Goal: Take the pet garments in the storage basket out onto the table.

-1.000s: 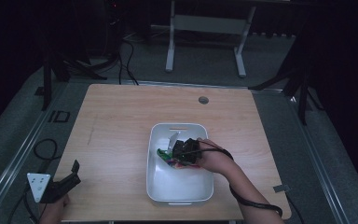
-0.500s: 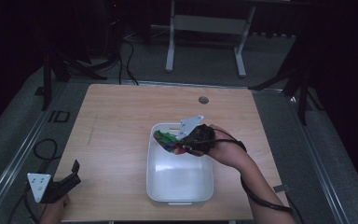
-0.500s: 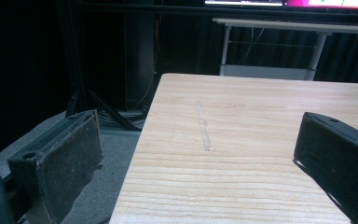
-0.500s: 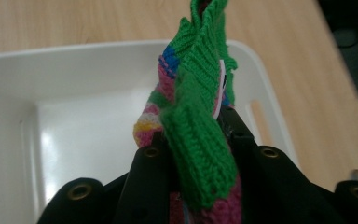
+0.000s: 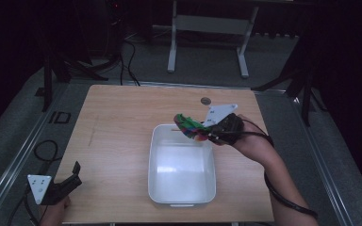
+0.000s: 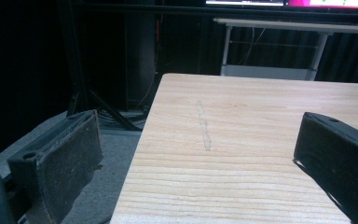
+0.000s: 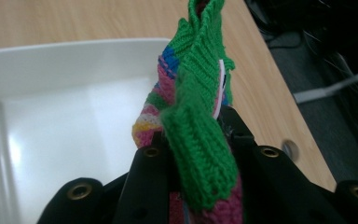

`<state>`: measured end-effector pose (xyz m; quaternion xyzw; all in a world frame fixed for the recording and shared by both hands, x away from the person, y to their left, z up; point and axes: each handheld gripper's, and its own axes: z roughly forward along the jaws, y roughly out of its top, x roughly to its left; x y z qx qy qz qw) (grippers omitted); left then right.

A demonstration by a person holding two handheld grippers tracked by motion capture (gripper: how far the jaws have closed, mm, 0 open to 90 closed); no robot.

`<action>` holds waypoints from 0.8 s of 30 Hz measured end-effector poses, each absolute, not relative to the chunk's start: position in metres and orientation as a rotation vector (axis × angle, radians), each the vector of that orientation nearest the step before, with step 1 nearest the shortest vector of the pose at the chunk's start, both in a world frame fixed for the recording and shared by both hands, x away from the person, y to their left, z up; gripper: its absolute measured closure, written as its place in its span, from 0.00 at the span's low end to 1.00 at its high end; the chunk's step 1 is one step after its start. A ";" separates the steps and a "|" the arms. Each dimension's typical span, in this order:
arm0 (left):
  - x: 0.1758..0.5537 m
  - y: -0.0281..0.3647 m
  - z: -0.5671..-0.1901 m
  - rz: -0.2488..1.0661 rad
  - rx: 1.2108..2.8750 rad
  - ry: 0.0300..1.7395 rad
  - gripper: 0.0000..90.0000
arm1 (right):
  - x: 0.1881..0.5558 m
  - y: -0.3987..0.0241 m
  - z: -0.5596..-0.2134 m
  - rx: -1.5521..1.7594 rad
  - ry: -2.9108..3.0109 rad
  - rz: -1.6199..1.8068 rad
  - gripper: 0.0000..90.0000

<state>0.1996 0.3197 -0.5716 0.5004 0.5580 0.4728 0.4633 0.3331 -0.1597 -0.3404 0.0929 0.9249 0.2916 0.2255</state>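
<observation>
Right gripper point(image 5: 206, 132) pinches the knitted cloth point(image 5: 192, 127) over the white bin's point(image 5: 181, 197) upper-right rim, while left gripper point(image 5: 68, 181) sits spread, lower left.

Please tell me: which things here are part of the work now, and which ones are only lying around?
In use: knitted cloth, held in the shut right claw; white tub.

Idle: left claw, open at the table's near corner; round table hole.
</observation>
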 end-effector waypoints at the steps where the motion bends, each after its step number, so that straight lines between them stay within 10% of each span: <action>1: 0.200 0.320 -0.572 1.163 1.231 1.371 0.02 | 0.334 -0.165 -0.340 0.266 2.545 0.800 0.84; 24: 0.200 0.320 -0.571 1.161 1.233 1.374 0.02 | 0.346 -0.279 -0.369 0.584 2.443 0.709 0.84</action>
